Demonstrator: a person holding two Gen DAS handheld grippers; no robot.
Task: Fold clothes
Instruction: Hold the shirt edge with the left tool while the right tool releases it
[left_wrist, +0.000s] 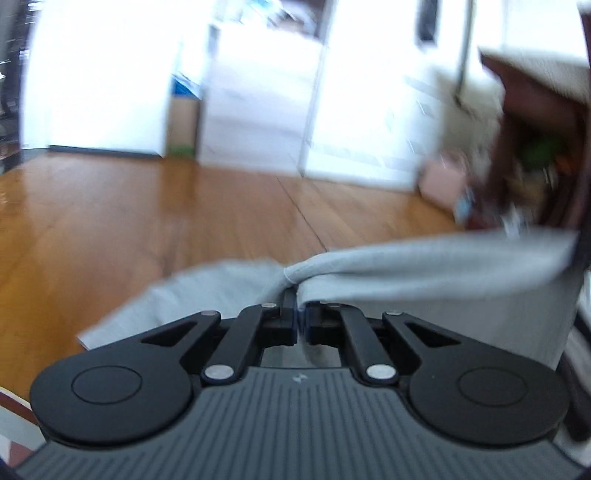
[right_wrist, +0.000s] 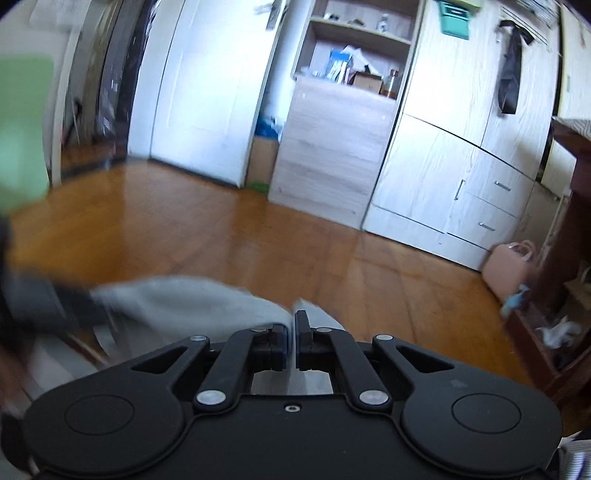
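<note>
Grey fabric is hanging in the air above the wooden floor (right_wrist: 229, 236), because both tools are pinching it along one edge. The left hand-held gripper (left_wrist: 296, 295) is closing its jaws on a bunched fold of the grey garment (left_wrist: 424, 266), and the cloth is stretching off to that gripper's right. The right hand-held gripper (right_wrist: 291, 325) is likewise nipping the same garment between nearly touching jaws, with the cloth trailing to its left. Holding it at two points like this is probably keeping the edge taut, so that a fold can be laid straight; how many folds it is already carrying, the blur is hiding.

Along the far wall, open shelving (right_wrist: 354, 55) is holding boxes and bottles, a cardboard box (right_wrist: 264, 155) is standing on the floor with something blue in it, and a pink bag (right_wrist: 511, 266) is sitting beside dark furniture.
</note>
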